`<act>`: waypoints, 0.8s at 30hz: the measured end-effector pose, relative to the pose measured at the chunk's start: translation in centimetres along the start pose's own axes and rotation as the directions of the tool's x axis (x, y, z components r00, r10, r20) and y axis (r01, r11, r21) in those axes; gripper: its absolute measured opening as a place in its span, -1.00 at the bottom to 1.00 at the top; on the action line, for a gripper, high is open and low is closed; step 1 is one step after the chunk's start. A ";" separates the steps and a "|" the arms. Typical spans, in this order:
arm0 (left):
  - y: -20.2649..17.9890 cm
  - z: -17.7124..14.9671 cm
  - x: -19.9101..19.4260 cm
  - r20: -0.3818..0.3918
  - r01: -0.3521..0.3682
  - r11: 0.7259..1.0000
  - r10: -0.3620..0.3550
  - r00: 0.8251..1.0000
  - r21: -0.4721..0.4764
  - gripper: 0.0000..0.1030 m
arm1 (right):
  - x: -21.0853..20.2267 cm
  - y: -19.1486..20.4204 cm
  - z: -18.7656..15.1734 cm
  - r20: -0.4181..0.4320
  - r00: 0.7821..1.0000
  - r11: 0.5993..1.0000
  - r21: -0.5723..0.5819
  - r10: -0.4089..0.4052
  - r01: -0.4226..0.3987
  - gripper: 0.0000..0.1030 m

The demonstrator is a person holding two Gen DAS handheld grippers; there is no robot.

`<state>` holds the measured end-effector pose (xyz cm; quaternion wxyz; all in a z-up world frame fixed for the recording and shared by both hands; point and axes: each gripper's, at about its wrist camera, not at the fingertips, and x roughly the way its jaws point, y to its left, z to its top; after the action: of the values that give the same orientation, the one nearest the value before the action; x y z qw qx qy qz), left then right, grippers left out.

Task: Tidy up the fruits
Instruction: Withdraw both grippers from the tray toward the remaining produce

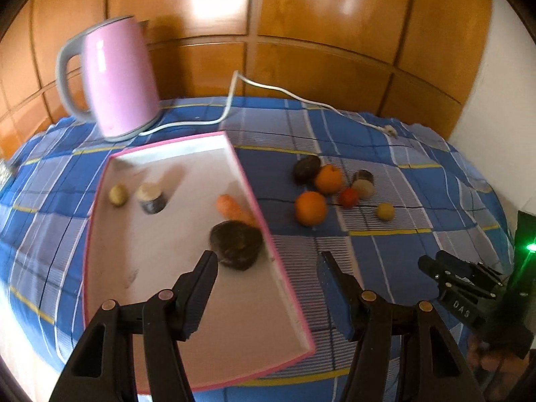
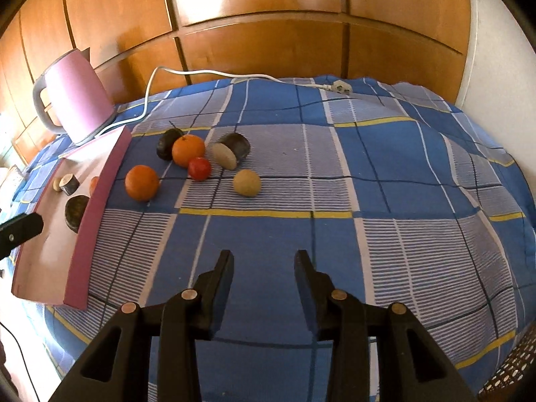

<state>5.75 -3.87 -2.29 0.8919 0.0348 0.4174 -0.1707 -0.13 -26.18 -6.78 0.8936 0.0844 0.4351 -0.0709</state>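
Okay, fruits lie in two lots: loose pile (image 2: 201,160) with two oranges, a tomato and dark pieces on the checked cloth (image 2: 335,234), others inside the pink-edged tray (image 1: 214,301) left of it. Left tongs (image 1: 268,258) open, empty, over the tray's right edge; right tongs (image 2: 263,256) open, empty, above bare cloth. Pink kettle (image 1: 117,80) behind the tray.

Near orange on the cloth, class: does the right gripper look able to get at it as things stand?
Probably yes. The near orange lies apart from the other fruit, outside the tray, and only bare cloth lies between it and the right gripper, whose jaws stand open and empty.
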 end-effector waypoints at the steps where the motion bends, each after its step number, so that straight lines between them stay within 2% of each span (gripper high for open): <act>1: -0.4 0.3 0.3 -0.006 0.008 1.000 -0.008 1.000 0.013 0.21 | 0.0 -0.1 -0.1 -0.001 1.000 1.000 -0.001 -0.002 0.002 -0.27; 13: -3.2 2.2 3.6 -0.060 0.044 0.992 -0.037 0.998 0.119 0.20 | 0.5 -1.5 -0.7 -0.010 1.000 1.000 0.010 -0.018 0.019 -0.27; 24: -4.2 4.5 7.9 -0.126 0.061 0.987 -0.042 0.991 0.150 0.21 | 0.8 -2.3 -1.0 -0.015 0.999 0.999 0.008 -0.043 0.043 -0.26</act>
<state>12.32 -10.91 -5.04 0.8545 0.1028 0.4579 -0.2228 -0.87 -28.27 -8.23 0.8884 0.0791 0.4430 -0.0911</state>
